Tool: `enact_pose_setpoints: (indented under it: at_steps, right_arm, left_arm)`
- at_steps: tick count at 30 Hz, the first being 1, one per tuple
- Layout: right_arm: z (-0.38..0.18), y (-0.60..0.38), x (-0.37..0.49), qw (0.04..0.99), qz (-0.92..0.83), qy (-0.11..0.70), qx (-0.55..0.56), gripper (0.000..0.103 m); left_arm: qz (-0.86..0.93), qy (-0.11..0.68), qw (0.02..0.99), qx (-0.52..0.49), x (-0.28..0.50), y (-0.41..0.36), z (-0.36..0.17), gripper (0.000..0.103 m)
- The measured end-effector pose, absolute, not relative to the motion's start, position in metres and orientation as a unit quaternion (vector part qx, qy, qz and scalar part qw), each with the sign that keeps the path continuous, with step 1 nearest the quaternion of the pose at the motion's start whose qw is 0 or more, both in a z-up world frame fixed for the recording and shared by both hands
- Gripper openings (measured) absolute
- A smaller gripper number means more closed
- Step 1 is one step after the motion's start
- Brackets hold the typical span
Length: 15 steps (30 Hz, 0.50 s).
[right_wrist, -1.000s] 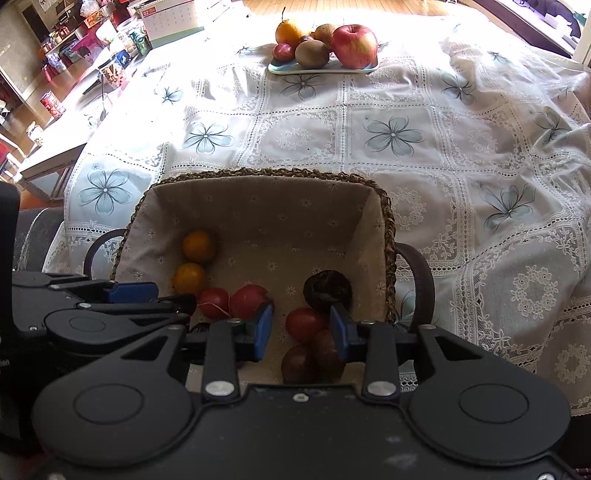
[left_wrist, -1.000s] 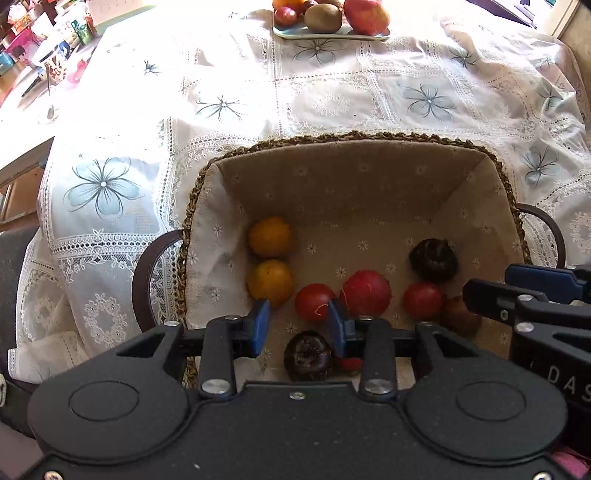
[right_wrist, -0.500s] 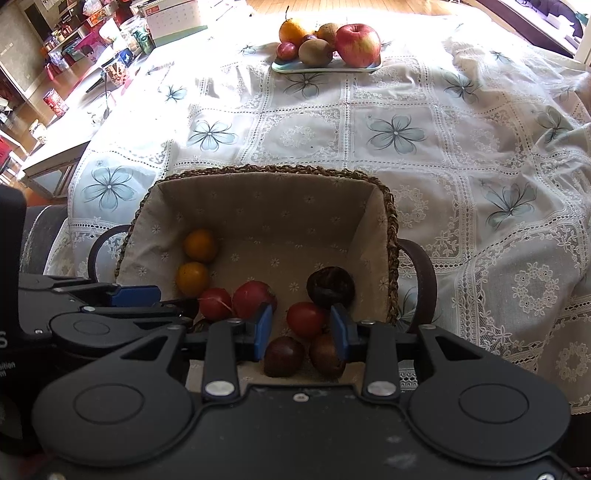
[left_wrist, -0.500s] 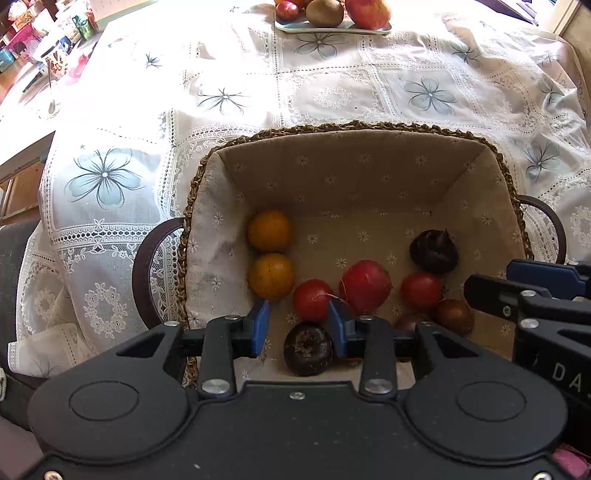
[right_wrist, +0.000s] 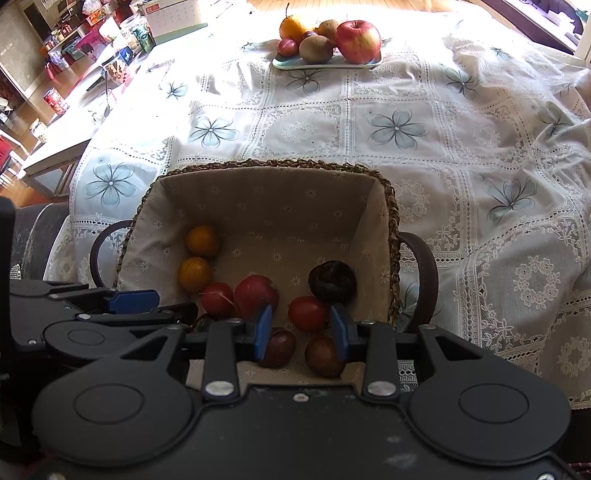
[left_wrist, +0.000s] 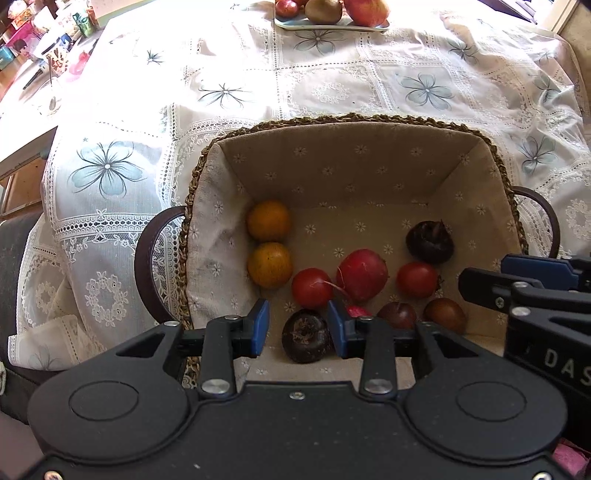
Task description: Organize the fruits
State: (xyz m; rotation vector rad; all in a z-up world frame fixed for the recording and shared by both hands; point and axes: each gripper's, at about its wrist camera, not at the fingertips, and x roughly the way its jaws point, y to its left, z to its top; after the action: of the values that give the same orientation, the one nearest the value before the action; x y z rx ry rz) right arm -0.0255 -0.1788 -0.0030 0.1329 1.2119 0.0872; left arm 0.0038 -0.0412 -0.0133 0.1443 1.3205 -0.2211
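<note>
A cloth-lined woven basket (left_wrist: 343,122) (right_wrist: 280,164) at the table's near edge holds two oranges (left_wrist: 268,220) (right_wrist: 202,240), red round fruits (left_wrist: 362,274) (right_wrist: 256,291), a small tomato (left_wrist: 417,279) (right_wrist: 307,312) and dark purple and brown fruits (left_wrist: 306,335) (right_wrist: 332,282). My left gripper (left_wrist: 298,325) hangs open over the basket's near side, above a dark fruit. To its right my right gripper (right_wrist: 301,329) is open too, above the tomato and brown fruits. Neither holds anything. At the far edge a plate (right_wrist: 325,64) (left_wrist: 328,26) carries an apple (right_wrist: 357,36), a kiwi and other fruit.
White lace tablecloth with blue flowers (right_wrist: 397,127) covers the table between basket and plate. Beyond the left table edge stand a cluttered side table with cups and boxes (right_wrist: 122,62) and shelves. The basket has dark handles (right_wrist: 421,269) on both sides.
Both grippers have pulled back and up from the basket, so more of its near floor and fruit shows. Their fingers stay open. The fruit has not moved.
</note>
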Motion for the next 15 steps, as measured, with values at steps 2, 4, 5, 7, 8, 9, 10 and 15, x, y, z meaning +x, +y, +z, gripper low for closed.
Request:
enact_pose_setpoints:
  at_steps: [2,4,5,7,8,9,10,15]
  right_arm:
    - [-0.0035,-0.1786,-0.0263,0.818,0.042,0.571,0.062,0.037]
    - [-0.0039,-0.1784,-0.0271,0.817,0.043,0.572,0.062,0.037]
    - [-0.0039,-0.1782,-0.0275,0.817,0.043,0.572,0.062,0.037]
    - [-0.0042,-0.1782,-0.0283,0.816,0.043,0.572,0.062,0.037]
    - [-0.0044,-0.1785,-0.0287,0.816,0.043,0.573,0.062,0.037]
    - [-0.0046,-0.1787,-0.0291,0.816,0.043,0.573,0.062,0.037]
    - [-0.0049,-0.1789,-0.0295,0.815,0.043,0.574,0.062,0.037]
    - [-0.006,-0.18,-0.0311,0.814,0.044,0.576,0.062,0.037]
  left_arm:
    - [-0.104,0.61,0.783,0.066,0.0012,-0.0417,-0.0116,0.046]
    - [-0.104,0.609,0.783,0.065,0.0,-0.0417,-0.0105,0.046]
    - [-0.104,0.608,0.784,0.065,-0.0007,-0.0415,-0.0101,0.046]
    - [-0.104,0.608,0.785,0.063,-0.0017,-0.0419,-0.0099,0.046]
    - [-0.103,0.608,0.785,0.062,-0.0027,-0.0411,-0.0096,0.046]
    - [-0.103,0.609,0.784,0.06,-0.0029,-0.0405,-0.0095,0.046]
    - [-0.102,0.609,0.784,0.059,-0.0033,-0.0401,-0.0094,0.046]
    - [-0.098,0.609,0.785,0.06,-0.0065,-0.0396,-0.0091,0.046]
